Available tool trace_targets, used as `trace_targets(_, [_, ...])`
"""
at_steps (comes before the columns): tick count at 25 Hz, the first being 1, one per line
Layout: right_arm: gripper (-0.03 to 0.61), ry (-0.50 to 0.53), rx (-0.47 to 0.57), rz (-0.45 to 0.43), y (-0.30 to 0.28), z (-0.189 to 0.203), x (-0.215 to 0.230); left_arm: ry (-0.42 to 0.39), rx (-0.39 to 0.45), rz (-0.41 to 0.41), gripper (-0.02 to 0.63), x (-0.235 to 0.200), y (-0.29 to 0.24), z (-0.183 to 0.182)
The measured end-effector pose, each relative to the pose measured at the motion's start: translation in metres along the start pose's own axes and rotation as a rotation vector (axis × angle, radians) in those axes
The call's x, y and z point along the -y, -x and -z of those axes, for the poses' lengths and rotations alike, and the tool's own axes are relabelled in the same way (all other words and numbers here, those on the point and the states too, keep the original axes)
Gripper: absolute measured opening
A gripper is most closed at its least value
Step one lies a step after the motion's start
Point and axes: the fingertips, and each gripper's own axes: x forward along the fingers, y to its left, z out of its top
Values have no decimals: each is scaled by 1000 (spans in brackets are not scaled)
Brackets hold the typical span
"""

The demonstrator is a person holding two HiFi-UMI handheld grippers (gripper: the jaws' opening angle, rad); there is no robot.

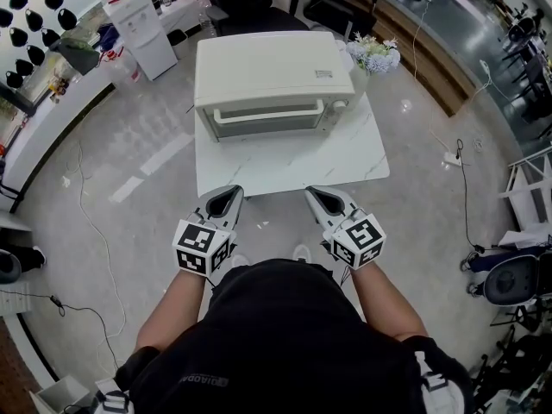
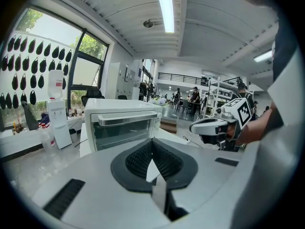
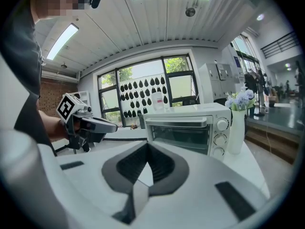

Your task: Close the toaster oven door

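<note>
A cream toaster oven (image 1: 272, 80) stands at the back of a white marble table (image 1: 289, 158); its glass door (image 1: 269, 117) is up against the body, handle along the top. In the left gripper view the toaster oven (image 2: 125, 125) faces me, and so does the toaster oven (image 3: 186, 127) in the right gripper view. Both grippers hang off the table's near edge, well short of the oven. My left gripper (image 1: 227, 198) is shut with nothing in it, tips (image 2: 152, 143) meeting. The right gripper (image 1: 322, 197) is also shut and empty, its tips (image 3: 147, 148) touching.
A white vase of flowers (image 1: 373, 56) stands at the oven's right, the same vase (image 3: 237, 128) beside the knobs. A water dispenser (image 1: 142, 28) and office chairs (image 1: 246, 3) stand behind the table. Cables and a power strip (image 1: 450, 156) lie on the floor.
</note>
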Motion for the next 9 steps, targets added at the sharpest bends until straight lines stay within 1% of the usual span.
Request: trace_targets(9, [2, 2, 0, -4, 0, -3, 2, 1, -1, -5, 3, 0, -2, -2])
